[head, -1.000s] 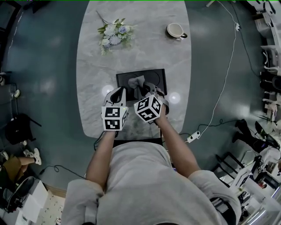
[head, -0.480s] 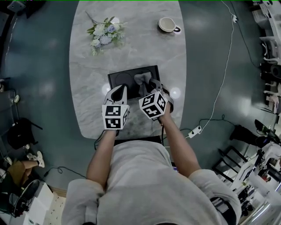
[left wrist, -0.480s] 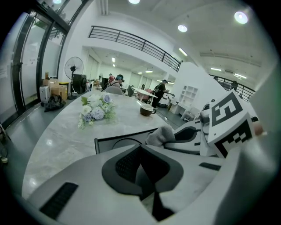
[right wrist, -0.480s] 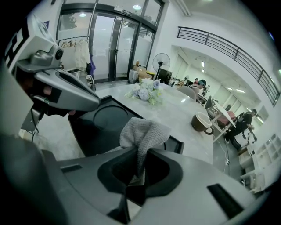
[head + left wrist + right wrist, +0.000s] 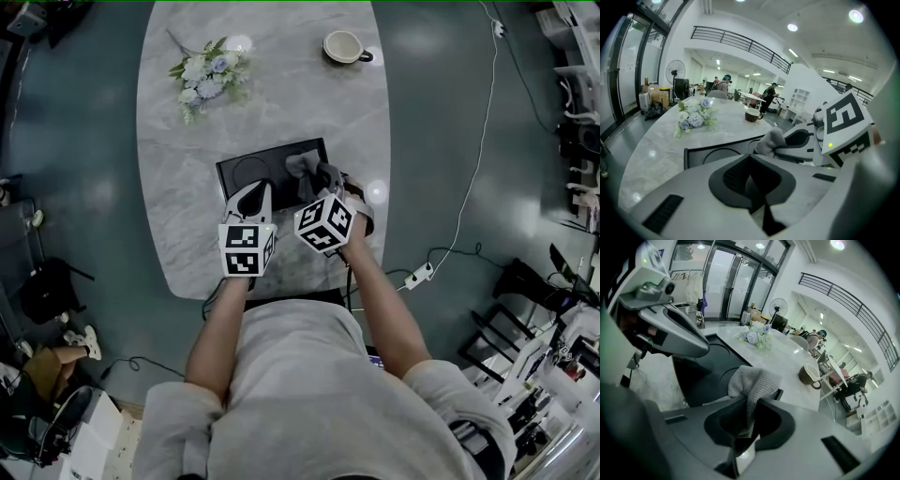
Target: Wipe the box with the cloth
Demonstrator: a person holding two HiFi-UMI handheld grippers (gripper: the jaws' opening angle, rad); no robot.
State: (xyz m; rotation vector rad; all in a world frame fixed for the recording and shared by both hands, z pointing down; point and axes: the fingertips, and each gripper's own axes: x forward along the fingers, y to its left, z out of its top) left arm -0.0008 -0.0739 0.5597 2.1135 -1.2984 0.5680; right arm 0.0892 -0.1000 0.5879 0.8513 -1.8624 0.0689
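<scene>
A long marble table (image 5: 187, 225) with rounded ends stands on a dark glossy floor (image 5: 84, 141). Near its near end lies a flat black box (image 5: 246, 169). The right gripper (image 5: 322, 178) reaches over the box's right part, and a grey cloth (image 5: 302, 166) is bunched at its tip on the box. The left gripper (image 5: 251, 194) is just beside it, at the box's near edge. At the far end, a bouquet (image 5: 202, 70) of pale flowers lies to the left and a cup (image 5: 343, 45) stands to the right. On the floor, a white cable (image 5: 476, 150) runs to a power strip (image 5: 418, 275).
</scene>
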